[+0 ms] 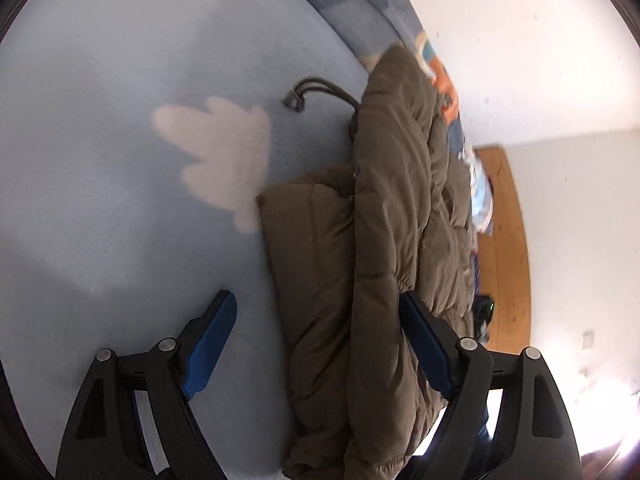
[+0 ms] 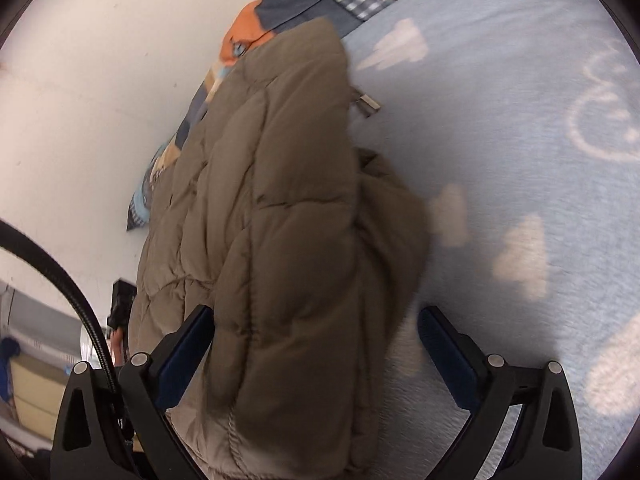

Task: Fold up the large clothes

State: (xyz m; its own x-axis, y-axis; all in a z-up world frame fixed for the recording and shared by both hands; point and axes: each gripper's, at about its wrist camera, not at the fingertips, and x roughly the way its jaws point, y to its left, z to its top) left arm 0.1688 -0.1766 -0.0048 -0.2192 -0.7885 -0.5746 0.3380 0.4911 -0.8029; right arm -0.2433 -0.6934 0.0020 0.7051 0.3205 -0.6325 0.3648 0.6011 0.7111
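Brown padded jacket [image 1: 384, 240] is seen folded lengthwise on the blue blanket [image 1: 120, 120], long axis running away from both grippers. Left gripper [image 1: 318, 332] and right gripper [image 2: 316, 344] are spread wide, straddling its near end, nothing clamped. Fabric puffy, quilted, drawcord [image 1: 316, 88] trailing beside it

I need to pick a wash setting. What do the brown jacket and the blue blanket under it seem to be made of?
The jacket looks like a padded, quilted synthetic shell with a matte, slightly soft finish: stitched seams split it into puffy panels. The filling cannot be seen. The blanket looks like brushed fleece or plush: a fuzzy, matte nap with pale shapes worked into the blue. Neither fibre can be confirmed by sight.
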